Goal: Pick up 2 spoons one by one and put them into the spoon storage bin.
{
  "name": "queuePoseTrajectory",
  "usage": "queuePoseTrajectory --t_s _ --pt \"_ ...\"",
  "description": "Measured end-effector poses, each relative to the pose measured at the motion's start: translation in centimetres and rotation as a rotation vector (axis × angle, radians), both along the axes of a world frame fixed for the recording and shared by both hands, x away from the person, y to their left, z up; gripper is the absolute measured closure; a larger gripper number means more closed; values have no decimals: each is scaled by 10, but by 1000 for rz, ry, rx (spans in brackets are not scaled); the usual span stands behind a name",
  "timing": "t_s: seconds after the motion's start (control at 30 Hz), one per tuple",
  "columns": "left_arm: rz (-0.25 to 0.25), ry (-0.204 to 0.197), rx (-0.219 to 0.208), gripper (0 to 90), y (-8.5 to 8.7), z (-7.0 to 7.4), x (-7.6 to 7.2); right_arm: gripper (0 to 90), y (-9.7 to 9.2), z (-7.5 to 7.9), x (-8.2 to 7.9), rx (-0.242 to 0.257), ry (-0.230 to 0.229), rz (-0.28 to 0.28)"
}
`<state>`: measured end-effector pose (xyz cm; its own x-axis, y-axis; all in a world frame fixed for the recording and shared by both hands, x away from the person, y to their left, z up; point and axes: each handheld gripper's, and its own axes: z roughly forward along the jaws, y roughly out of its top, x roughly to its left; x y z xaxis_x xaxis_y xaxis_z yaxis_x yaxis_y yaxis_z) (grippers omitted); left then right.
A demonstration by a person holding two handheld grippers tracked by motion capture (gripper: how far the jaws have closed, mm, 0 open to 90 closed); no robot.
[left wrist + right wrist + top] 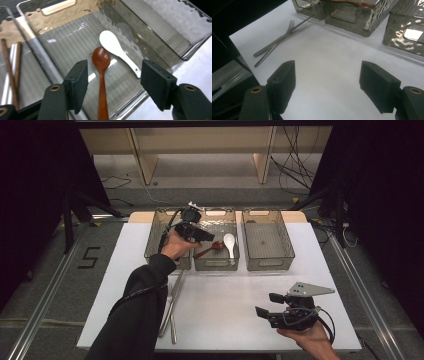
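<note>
The left gripper (113, 82) is hanging over the middle bin (216, 262), jaws standing apart around the brown spoon (101, 75) without pressing it. The spoon is lying on the bin floor, a white spoon (117, 50) just beside it at 2 o'clock. The right gripper (327, 82) is hovering with jaws apart over bare tabletop (332, 57). Forks (277, 42) are lying at its 10 o'clock. The left gripper view is showing chopsticks (11, 70) in the neighbouring bin.

My right gripper (327, 85) gapes over the bare white table (332, 62); two forks (277, 41) lie at ten o'clock.
</note>
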<state>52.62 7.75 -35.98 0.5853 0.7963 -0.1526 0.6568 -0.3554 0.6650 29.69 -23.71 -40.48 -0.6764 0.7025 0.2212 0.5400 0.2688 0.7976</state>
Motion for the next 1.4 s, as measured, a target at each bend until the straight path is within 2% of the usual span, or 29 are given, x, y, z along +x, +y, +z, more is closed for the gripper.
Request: queuePoseTrajectory --t_s 0.07,0.17,0.33,0.43,0.5,0.63,0.7,0.8,0.97,1.17,1.2,1.23,1.27,1.4 --pt "0 6 0 376 6 1 -2 302 0 0 0 0 0 -1" --pt "-2 8 22 367 12 1 -6 302 0 0 0 -2 5 -1" --pt "-20 14 22 375 19 3 -18 302 1 0 0 -3 6 0" --pt "-39 31 16 464 24 4 -26 302 1 0 0 -3 6 0" --pt "-50 48 37 551 27 3 -31 302 1 0 0 -4 6 -1" --pt "-70 72 49 721 31 -6 -39 303 1 0 0 -4 7 -1" --pt "-68 78 61 792 33 -12 -41 304 2 0 0 -4 6 0" --pt "-56 75 52 878 34 -20 -44 304 2 0 0 -4 7 0" --pt "-52 72 41 889 33 -30 -45 304 2 0 0 -7 7 1" --pt "-30 72 66 890 27 -41 -41 304 2 0 0 -3 7 0" --pt "-21 69 65 890 26 -43 -39 304 2 0 0 -3 6 0" --pt "-19 70 41 891 26 -43 -38 304 2 0 0 -3 6 -1" --pt "-16 73 41 891 25 -43 -37 304 2 0 0 -3 8 -2" --pt "-8 68 80 891 17 -45 -31 304 2 0 0 -3 6 -1"
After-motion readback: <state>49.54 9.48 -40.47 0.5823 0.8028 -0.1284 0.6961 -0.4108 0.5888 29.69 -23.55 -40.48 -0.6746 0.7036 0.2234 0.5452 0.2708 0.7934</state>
